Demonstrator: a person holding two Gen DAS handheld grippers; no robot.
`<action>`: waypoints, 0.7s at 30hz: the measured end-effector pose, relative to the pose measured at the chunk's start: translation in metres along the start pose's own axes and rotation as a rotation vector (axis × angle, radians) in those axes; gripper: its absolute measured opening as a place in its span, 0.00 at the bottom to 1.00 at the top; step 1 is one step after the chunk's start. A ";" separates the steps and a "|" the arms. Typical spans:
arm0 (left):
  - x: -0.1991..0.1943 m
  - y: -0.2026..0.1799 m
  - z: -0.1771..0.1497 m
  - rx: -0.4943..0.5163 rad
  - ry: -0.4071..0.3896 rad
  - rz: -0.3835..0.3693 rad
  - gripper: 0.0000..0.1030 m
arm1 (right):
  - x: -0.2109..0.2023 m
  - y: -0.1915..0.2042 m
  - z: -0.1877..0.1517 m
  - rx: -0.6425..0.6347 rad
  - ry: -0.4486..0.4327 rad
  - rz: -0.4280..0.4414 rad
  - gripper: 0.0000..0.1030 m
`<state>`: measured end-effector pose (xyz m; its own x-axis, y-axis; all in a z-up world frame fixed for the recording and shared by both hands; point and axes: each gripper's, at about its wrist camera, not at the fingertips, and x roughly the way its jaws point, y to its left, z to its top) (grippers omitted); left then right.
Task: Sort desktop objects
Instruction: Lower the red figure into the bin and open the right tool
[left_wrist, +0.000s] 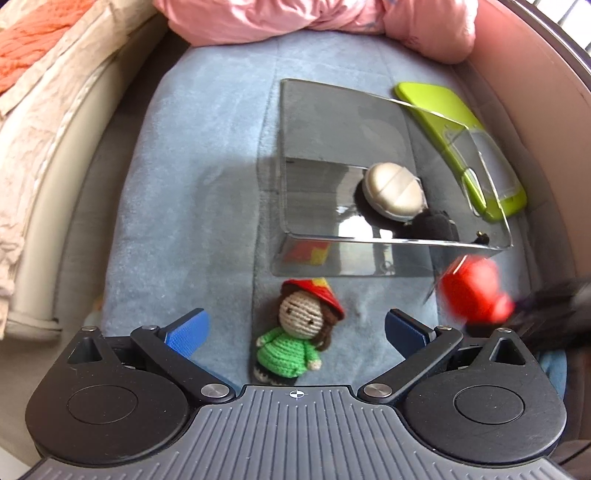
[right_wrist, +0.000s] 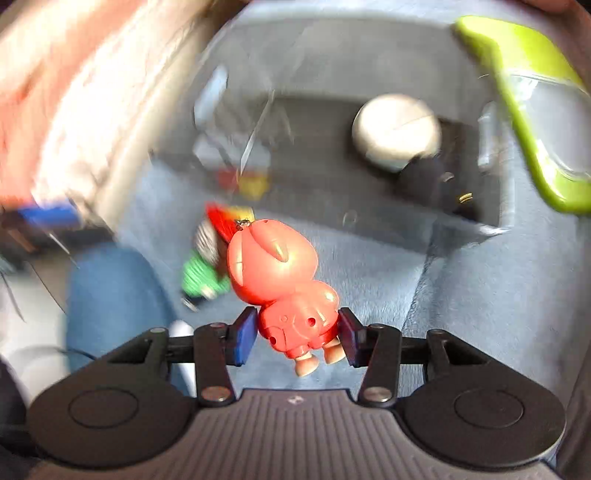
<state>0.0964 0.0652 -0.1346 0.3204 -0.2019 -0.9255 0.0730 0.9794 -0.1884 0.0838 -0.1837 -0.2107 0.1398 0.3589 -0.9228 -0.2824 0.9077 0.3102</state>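
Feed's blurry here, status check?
Right tool clamped on red pig toy. Left tool open above crochet doll. Clear box ahead, path unobstructed.

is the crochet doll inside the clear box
No, the crochet doll lies on the blue cloth outside the clear box.

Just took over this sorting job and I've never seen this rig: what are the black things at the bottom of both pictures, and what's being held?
They are two hand-held grippers carried by a person; each picture comes from a camera on one, looking along its fingers. The left hand-held gripper is open above a crocheted doll on the blue blanket. The right hand-held gripper holds a red toy figure. Beyond stands a clear box holding a white round object, with a lime green case beside it.
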 end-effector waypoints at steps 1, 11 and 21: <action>0.003 -0.006 0.000 0.017 0.006 -0.006 1.00 | -0.014 -0.003 0.007 0.030 -0.021 0.028 0.48; 0.057 -0.063 -0.032 0.190 0.181 -0.093 1.00 | 0.037 -0.028 0.140 0.297 -0.007 0.017 0.49; 0.066 -0.049 -0.030 0.141 0.167 -0.076 1.00 | 0.164 -0.054 0.164 0.522 0.121 -0.076 0.49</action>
<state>0.0859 0.0044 -0.1966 0.1487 -0.2593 -0.9543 0.2263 0.9483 -0.2224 0.2776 -0.1384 -0.3410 0.0226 0.2884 -0.9572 0.2381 0.9284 0.2853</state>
